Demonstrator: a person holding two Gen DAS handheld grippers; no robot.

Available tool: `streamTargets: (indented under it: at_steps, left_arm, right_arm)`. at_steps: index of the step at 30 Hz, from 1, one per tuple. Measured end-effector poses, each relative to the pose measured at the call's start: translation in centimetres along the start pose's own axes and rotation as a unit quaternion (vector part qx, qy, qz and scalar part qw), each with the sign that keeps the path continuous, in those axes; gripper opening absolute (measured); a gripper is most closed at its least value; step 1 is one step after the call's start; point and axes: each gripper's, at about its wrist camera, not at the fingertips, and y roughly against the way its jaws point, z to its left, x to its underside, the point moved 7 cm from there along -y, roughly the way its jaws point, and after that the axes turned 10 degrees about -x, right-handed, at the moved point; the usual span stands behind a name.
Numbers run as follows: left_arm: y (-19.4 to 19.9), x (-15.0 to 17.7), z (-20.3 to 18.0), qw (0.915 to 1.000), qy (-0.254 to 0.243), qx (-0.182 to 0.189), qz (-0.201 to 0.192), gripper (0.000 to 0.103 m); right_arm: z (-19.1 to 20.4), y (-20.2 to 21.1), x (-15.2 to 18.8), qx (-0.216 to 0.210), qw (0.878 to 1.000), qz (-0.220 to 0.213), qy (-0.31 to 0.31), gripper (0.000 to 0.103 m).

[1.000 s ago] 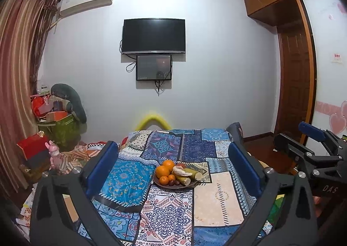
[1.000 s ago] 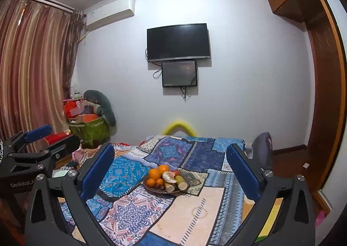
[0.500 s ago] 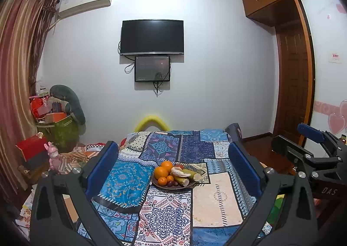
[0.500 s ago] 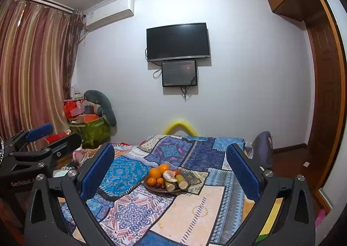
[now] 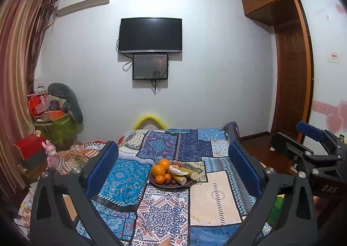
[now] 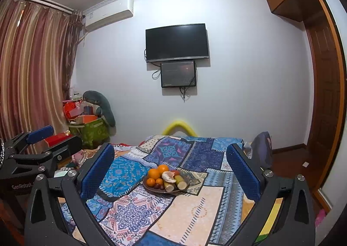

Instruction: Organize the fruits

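Left gripper (image 5: 173,168): black frame, blue-padded jaws spread wide, nothing between them; held above the near end of the bed, well short of the fruit.

Right gripper (image 6: 170,168): same build, jaws likewise wide apart and empty; also held back from the fruit. Each gripper shows at the edge of the other's view.

Shallow dark round dish (image 5: 156,182) (image 6: 149,187): sits on the bed, near the middle of the cover, apart from both grippers. Contents, piled touching one another:
- large round oranges (image 5: 158,170) (image 6: 154,173), two, at the left and rear;
- small orange mandarins (image 5: 160,179) (image 6: 151,181), two, in front of these;
- peeled pale citrus fruit (image 5: 176,170) (image 6: 168,177), resting on top at centre;
- green-yellow cut stalk pieces (image 5: 190,172) (image 6: 181,182), lying on the right side;
- small dark round fruits (image 5: 168,182) (image 6: 157,185), at the front rim; kind cannot be told.

Bed with blue, white and cream patchwork cover (image 5: 216,198) (image 6: 195,209): carries the dish.

Black wall-mounted television (image 5: 150,35) (image 6: 176,42): on the far wall, a smaller dark screen (image 5: 150,67) (image 6: 178,74) just beneath it.
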Motion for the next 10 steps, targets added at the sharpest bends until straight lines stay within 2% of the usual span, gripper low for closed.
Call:
streamTargets:
  at_steps: [10]
  left_arm:
    - [-0.58, 0.35, 0.05, 1.0000, -0.001, 0.001, 0.005, 0.103]
  right_arm:
    - [0.01, -0.37, 0.02, 0.001, 1.000, 0.004, 0.000, 0.103]
